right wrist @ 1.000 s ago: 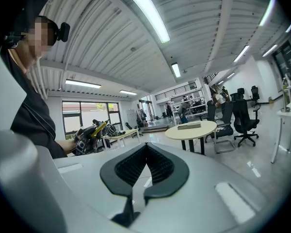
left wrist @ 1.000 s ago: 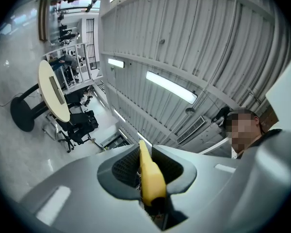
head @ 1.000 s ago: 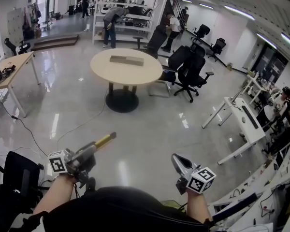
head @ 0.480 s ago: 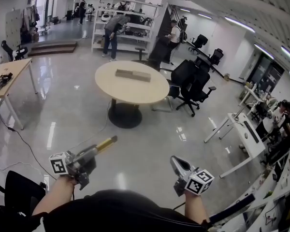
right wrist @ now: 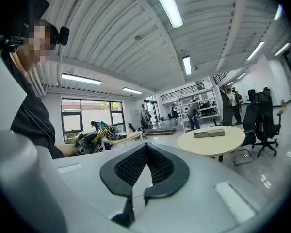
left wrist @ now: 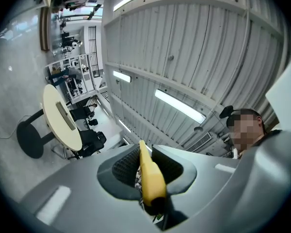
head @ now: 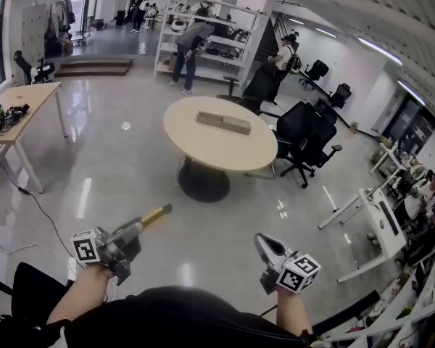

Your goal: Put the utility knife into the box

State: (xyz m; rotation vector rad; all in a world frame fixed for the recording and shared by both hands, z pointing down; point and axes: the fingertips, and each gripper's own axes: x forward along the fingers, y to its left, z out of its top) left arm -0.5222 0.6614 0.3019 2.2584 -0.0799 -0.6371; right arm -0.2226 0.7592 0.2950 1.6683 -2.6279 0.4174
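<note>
A yellow utility knife (head: 155, 215) sticks out forward and up from my left gripper (head: 134, 229), which is shut on it at the lower left of the head view. In the left gripper view the knife (left wrist: 150, 178) lies clamped between the two black pads of the gripper (left wrist: 139, 148). My right gripper (head: 263, 243) is at the lower right, shut and holding nothing; its pads (right wrist: 157, 165) meet at the tip of the gripper (right wrist: 145, 147). A flat grey-brown box (head: 223, 122) lies on a round beige table (head: 203, 147) well ahead of both grippers. The box (right wrist: 209, 133) also shows in the right gripper view.
Black office chairs (head: 310, 138) stand right of the table. A wooden desk (head: 22, 107) is at the left and white desks (head: 377, 216) at the right. Several people stand by the shelves (head: 203, 35) at the back. A cable (head: 29, 209) runs over the glossy floor.
The round table with the box has come nearer and sits lower and further right in the head view. Both grippers keep their places in the view, the knife still held.
</note>
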